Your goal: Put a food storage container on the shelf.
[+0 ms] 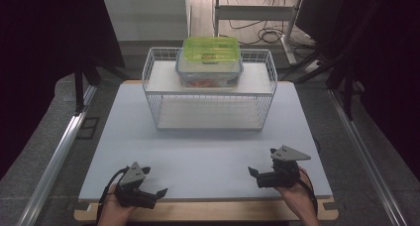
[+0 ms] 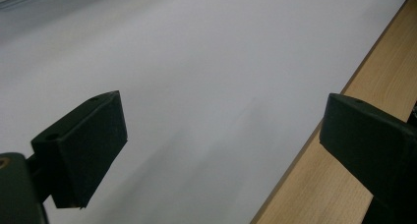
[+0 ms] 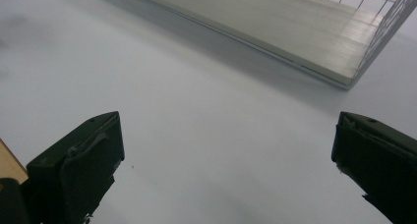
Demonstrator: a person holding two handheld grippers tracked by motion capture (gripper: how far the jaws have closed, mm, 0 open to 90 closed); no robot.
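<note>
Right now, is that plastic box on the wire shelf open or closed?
Closed. The green lid sits flat and square on the clear box, on the upper level of the wire rack.

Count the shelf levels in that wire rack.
2. The upper shelf of the white wire rack carries the clear container with a green lid; the lower shelf sits bare just above the white board. Nothing looks hidden.

Both tongs are black, blocky tools. The left tongs (image 1: pixel 152 187) carry a grey three-cornered plate with small screw holes, as do the right tongs (image 1: pixel 261 172). A black cable loops from each. The jaw blocks are matt black, each with a small round hole near its tip. No sleeves cover the forearms.
</note>
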